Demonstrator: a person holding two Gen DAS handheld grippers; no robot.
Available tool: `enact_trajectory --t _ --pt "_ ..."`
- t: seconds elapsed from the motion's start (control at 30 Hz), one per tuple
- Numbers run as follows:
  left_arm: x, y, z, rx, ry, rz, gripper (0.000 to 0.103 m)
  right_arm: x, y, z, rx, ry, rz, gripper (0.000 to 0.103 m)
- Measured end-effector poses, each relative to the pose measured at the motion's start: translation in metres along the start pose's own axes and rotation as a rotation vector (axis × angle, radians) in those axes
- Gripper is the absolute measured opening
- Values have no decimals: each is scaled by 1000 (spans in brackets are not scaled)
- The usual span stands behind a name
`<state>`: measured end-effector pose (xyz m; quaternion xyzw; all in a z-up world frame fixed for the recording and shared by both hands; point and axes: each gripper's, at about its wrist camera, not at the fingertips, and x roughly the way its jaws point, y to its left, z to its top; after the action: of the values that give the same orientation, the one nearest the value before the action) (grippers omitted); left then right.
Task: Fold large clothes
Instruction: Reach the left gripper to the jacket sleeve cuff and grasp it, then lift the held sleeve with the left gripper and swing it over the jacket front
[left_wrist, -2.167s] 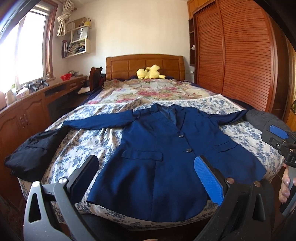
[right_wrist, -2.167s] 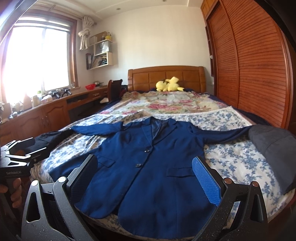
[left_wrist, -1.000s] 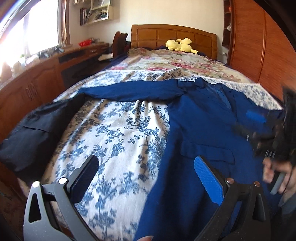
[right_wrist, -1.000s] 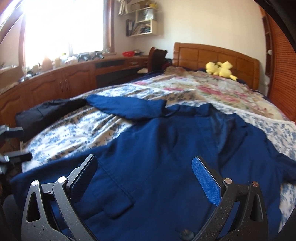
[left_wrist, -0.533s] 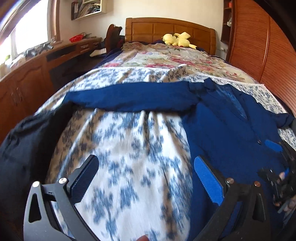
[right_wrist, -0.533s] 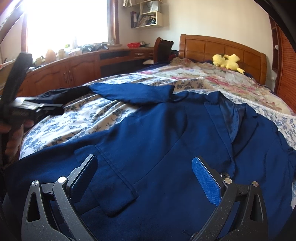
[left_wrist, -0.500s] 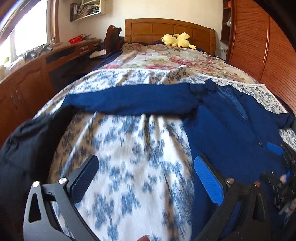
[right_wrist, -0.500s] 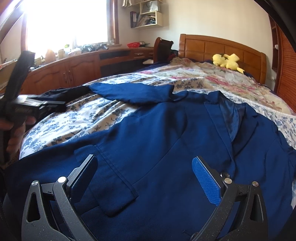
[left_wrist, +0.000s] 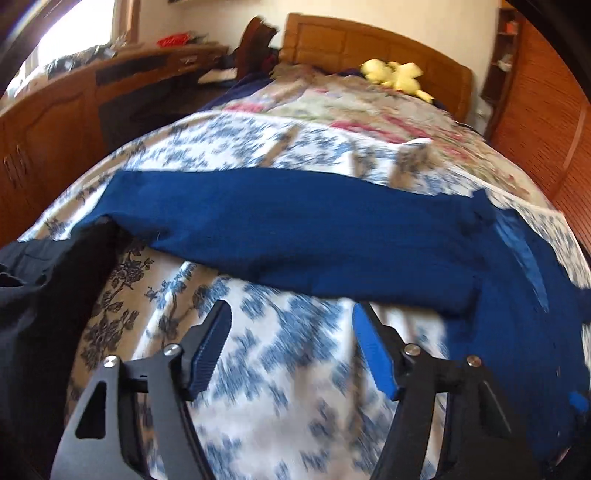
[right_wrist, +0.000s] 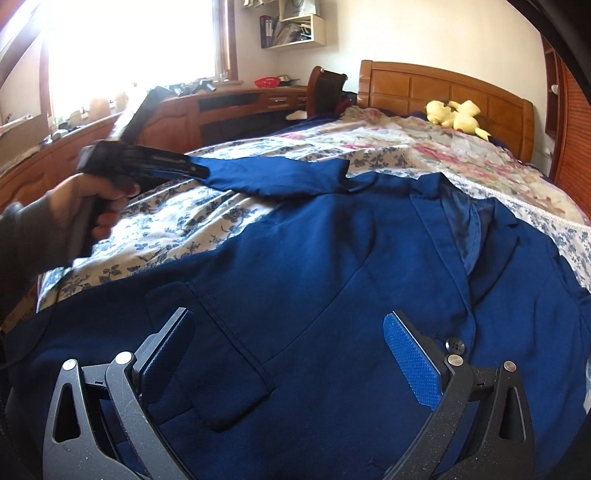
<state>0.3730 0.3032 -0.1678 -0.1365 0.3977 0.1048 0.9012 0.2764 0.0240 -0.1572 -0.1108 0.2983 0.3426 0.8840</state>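
A navy blazer (right_wrist: 332, 280) lies face up and buttoned on the floral bedspread (left_wrist: 258, 376). Its sleeve (left_wrist: 295, 229) stretches out to the left across the bed. My left gripper (left_wrist: 291, 332) hovers just short of that sleeve, its jaws closing with only bedspread showing between them. In the right wrist view a hand (right_wrist: 99, 199) holds the left gripper (right_wrist: 197, 170), whose tips are at the sleeve's end. My right gripper (right_wrist: 288, 343) stands open low over the blazer's front, between the pocket flap (right_wrist: 221, 369) and a button (right_wrist: 455, 346).
A dark garment (left_wrist: 44, 295) hangs over the bed's left edge. Wooden cabinets (left_wrist: 44, 122) and a desk line the left wall. A yellow plush toy (right_wrist: 456, 116) lies by the headboard (right_wrist: 436, 88). A slatted wardrobe (left_wrist: 543, 122) stands at the right.
My left gripper has moved forward and down toward the outstretched sleeve, and its jaws have narrowed. The right gripper has barely shifted over the blazer's front.
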Motion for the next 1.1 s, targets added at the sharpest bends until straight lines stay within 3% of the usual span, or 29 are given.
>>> enact_trajectory --t 0.27,0.37,0.47,0.5,0.53,0.63,0.7,0.9,1.03,1.1 --pt "47 39 22 -206 54 -36 66 0 -2 0 12 -1 7 103" --pt "52 38 27 -227 54 -35 62 0 -2 0 14 -1 8 103" --pt "60 38 32 -238 73 -6 19 0 -2 0 13 -1 8 103" --pt "62 38 33 -240 87 -14 7 0 -2 -1 13 -1 8 103" --pt "62 37 34 -243 95 -19 2 0 -2 0 13 -1 8 103" --pt "49 17 42 -165 95 29 0 -1 -2 0 15 -7 7 103" --pt "23 -6 49 -89 43 44 0 -1 -3 0 16 -11 5 103" --pt "-61 -90 53 90 -42 -34 0 -7 -4 0 23 -36 -8 103" --pt "-90 -133 45 149 -15 -85 0 -17 -5 0 19 -50 -17 103" --pt "-97 -150 39 187 1 -67 1 -24 -5 -1 13 -66 -21 103"
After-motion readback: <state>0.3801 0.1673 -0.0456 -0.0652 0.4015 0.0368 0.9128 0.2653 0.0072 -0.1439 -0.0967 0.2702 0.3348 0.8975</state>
